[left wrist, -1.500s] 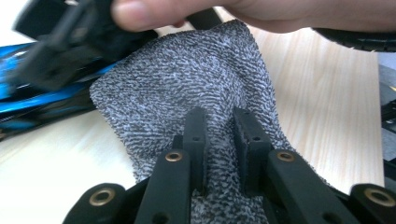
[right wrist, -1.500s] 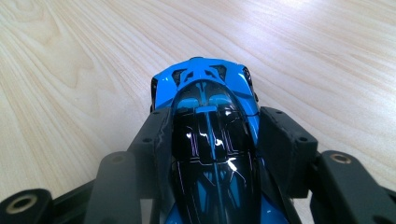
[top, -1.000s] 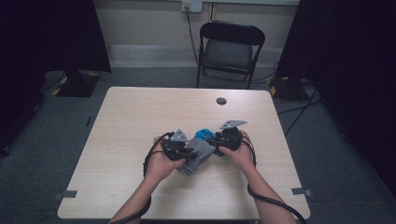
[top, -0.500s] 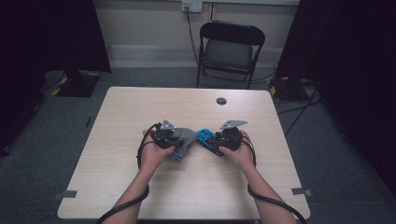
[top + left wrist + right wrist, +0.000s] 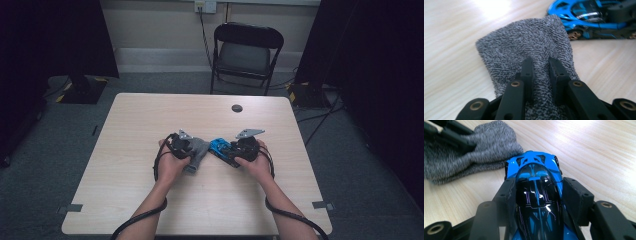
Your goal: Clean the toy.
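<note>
Left gripper [image 5: 541, 66]: pressed together on a fold of the grey cloth [image 5: 524, 47], so you've got a decent bite of the fabric.
Right gripper [image 5: 537, 195]: pinching the blue toy car [image 5: 536, 185] by its sides, jaws snug on the body.
Where stuff is: middle of the counter [image 5: 150, 115], cloth on the left, car on the right, the two just beside each other and the cloth edge about touching the car's nose.
Step in hand: looks like you're wiping the car with the cloth.
How to do it well: keep the right hand planted, drag the cloth over the bodywork in short strokes, and don't let the black jaws scrape the paint.
Watch out: the cloth's floppy, so bunch it up if it slides off.
</note>
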Tool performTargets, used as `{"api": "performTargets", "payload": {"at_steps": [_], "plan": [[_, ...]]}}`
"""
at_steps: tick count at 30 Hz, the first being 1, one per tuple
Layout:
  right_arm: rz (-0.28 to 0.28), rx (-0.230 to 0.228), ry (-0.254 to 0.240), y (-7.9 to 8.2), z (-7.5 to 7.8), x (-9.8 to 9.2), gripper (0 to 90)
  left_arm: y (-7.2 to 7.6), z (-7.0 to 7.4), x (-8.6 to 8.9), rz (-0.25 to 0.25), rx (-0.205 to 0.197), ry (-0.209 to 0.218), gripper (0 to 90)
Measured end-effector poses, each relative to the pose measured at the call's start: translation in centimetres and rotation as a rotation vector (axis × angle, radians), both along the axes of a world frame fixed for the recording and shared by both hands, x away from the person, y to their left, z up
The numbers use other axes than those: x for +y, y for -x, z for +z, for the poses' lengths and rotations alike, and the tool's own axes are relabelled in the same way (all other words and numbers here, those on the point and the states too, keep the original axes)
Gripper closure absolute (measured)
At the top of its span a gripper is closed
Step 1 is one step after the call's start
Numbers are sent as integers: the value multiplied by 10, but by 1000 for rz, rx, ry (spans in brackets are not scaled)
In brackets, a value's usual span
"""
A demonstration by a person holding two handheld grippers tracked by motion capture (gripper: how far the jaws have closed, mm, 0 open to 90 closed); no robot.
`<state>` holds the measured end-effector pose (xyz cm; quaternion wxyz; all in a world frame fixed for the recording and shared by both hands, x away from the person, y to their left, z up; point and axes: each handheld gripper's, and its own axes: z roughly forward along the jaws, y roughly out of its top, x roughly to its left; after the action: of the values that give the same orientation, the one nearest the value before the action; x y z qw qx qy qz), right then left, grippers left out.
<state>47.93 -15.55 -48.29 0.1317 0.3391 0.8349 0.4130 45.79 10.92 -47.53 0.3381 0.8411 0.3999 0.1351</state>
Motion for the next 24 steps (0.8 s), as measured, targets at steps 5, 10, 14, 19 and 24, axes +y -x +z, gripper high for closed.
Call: {"api": "performTargets", "payload": {"at_steps": [5,10,14,19,24], "plan": [[-1,-1,5,0,0,0,457,4,-1,-7,-25,11,-19,758],[-1,-2,6,0,0,1,457,8,0,-11,-43,36,-4,760],[-1,-1,7,0,0,1,457,13,0,-15,-59,42,-5,762],[-5,-3,10,0,1,2,457,21,0,-22,-94,68,3,766],[-4,-2,14,0,1,2,457,25,0,-28,-124,79,20,767]]}}
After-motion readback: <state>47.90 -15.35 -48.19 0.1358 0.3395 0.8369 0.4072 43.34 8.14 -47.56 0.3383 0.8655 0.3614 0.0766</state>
